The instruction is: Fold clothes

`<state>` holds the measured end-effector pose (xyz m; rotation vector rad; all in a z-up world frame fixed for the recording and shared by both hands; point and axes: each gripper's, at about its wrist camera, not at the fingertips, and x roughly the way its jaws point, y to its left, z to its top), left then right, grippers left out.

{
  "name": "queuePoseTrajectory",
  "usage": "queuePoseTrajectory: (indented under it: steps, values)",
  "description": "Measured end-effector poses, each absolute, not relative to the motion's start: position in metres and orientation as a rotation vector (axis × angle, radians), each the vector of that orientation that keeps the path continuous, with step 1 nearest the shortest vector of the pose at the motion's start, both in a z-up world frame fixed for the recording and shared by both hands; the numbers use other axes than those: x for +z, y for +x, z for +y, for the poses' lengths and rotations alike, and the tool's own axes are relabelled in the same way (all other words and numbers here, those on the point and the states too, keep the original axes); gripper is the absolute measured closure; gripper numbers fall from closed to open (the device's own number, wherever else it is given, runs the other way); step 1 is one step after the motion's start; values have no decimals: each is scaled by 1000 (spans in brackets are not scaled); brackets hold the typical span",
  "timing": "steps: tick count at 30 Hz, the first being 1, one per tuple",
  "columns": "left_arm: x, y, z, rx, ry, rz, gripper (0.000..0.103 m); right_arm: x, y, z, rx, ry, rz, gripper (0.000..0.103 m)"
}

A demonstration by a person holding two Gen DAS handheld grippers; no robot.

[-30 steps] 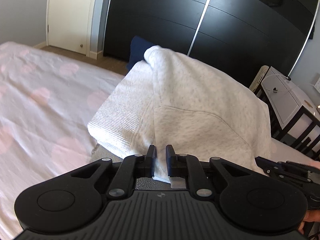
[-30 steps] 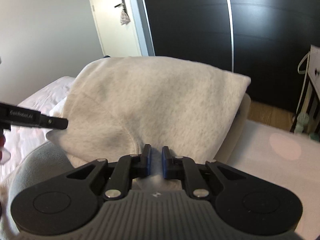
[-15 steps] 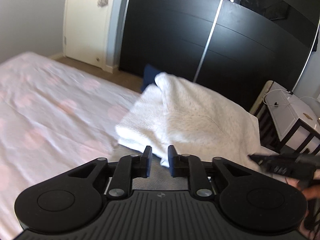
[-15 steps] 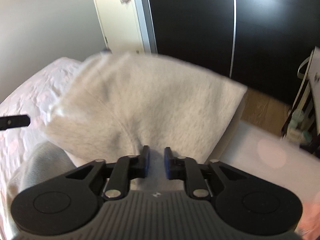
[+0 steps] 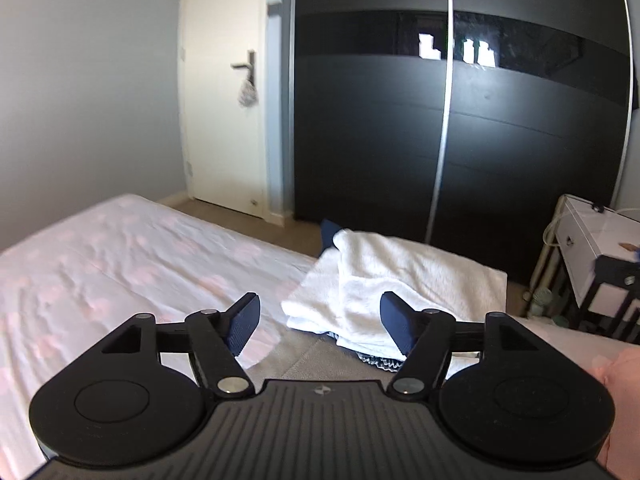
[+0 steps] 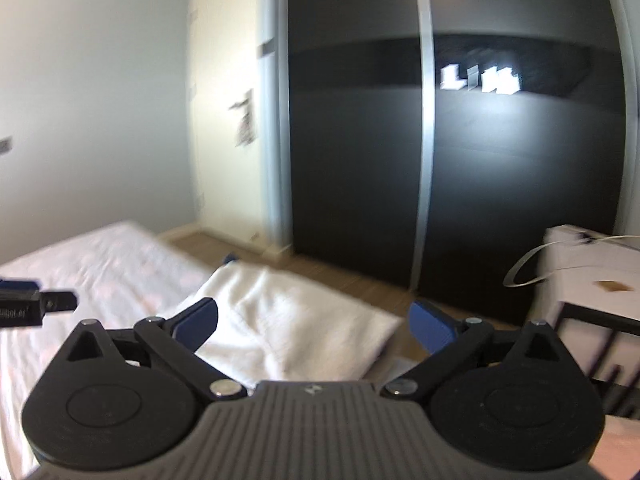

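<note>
A folded white fleece garment [image 5: 400, 284] lies on top of a pile at the far corner of the bed; it also shows in the right wrist view [image 6: 288, 332]. A grey garment [image 5: 304, 360] and a dark patterned edge [image 5: 378, 362] lie under it. My left gripper [image 5: 320, 322] is open and empty, raised above and short of the pile. My right gripper [image 6: 314, 324] is open and empty, also above the pile. The left gripper's tip [image 6: 36, 306] shows at the left edge of the right wrist view.
The bed [image 5: 112, 256] has a white sheet with pink spots. A black sliding wardrobe [image 5: 440, 120] stands behind, a white door [image 5: 228, 120] to its left. A white side table on a dark frame [image 5: 600, 252] stands at the right.
Both grippers have let go of the white garment, opened wide and pulled back and up. The garment now lies flat on the pile.
</note>
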<state>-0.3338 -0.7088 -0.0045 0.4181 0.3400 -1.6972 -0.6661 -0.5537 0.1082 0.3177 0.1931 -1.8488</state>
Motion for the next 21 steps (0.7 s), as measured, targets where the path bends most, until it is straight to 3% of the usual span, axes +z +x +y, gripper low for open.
queuePoseTrajectory:
  steps: [2,11,21]
  values:
    - [0,-341,-691,-1662,377,313,27,112,-664,-534,-1843,316,176,1]
    - [-6,-375,-623,-1623,352,216,25,90,-655,-468,-1842,389,148,1]
    - [-47,-404,-577,-1589,461,280,25,55,-651,-437,-1762,461,203,1]
